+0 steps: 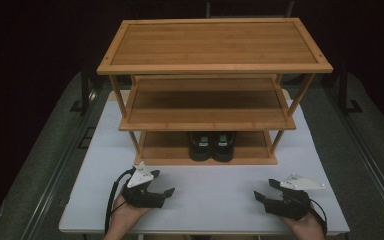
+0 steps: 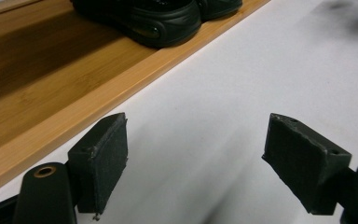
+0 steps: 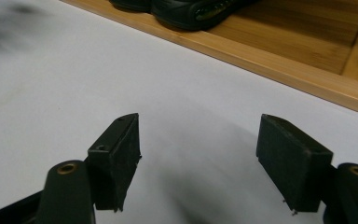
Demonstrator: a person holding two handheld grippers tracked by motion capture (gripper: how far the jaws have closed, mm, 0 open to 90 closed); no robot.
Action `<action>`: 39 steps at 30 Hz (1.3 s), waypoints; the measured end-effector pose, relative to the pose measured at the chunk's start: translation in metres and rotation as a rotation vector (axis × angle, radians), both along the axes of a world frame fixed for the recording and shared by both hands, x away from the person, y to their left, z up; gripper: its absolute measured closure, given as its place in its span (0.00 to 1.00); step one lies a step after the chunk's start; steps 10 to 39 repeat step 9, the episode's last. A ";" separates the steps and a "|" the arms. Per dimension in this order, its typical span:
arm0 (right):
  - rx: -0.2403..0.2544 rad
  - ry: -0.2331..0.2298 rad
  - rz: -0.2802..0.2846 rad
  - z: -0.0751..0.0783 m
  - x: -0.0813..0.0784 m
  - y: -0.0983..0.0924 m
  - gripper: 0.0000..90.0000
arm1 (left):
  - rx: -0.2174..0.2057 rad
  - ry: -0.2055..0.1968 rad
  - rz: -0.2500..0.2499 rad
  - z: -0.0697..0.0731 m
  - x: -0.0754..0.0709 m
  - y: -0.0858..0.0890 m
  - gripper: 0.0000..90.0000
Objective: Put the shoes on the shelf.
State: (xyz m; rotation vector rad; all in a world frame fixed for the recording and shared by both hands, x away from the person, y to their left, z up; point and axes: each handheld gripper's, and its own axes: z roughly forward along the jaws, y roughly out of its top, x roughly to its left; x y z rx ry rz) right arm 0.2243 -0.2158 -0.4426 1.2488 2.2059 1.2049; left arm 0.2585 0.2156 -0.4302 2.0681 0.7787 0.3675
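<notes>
The pair of black rubber shoes (image 1: pixel 211 145) sits side by side on the bottom shelf of the three-tier bamboo rack (image 1: pixel 152 150), toes pointing out toward the person. Left gripper (image 1: pixel 164 194) and right gripper (image 1: pixel 261 196) both rest wide and empty on the white table (image 1: pixel 210 200), the shoes dead ahead between them and about equally near each.

A white-topped table (image 1: pixel 100 165) bears a three-tier bamboo rack (image 1: pixel 212 62); on the rack's bottom shelf (image 1: pixel 165 150) a pair of black shoes (image 1: pixel 211 146) sits side by side, near its middle
</notes>
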 end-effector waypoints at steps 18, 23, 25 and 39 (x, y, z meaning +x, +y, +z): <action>0.031 -0.028 -0.029 -0.001 -0.013 -0.012 0.29 | -0.026 0.003 0.002 -0.004 -0.010 0.009 0.20; 0.031 -0.028 -0.029 -0.001 -0.013 -0.012 0.29 | -0.026 0.003 0.002 -0.004 -0.010 0.009 0.20; 0.031 -0.028 -0.029 -0.001 -0.013 -0.012 0.29 | -0.026 0.003 0.002 -0.004 -0.010 0.009 0.20; 0.031 -0.028 -0.029 -0.001 -0.013 -0.012 0.29 | -0.026 0.003 0.002 -0.004 -0.010 0.009 0.20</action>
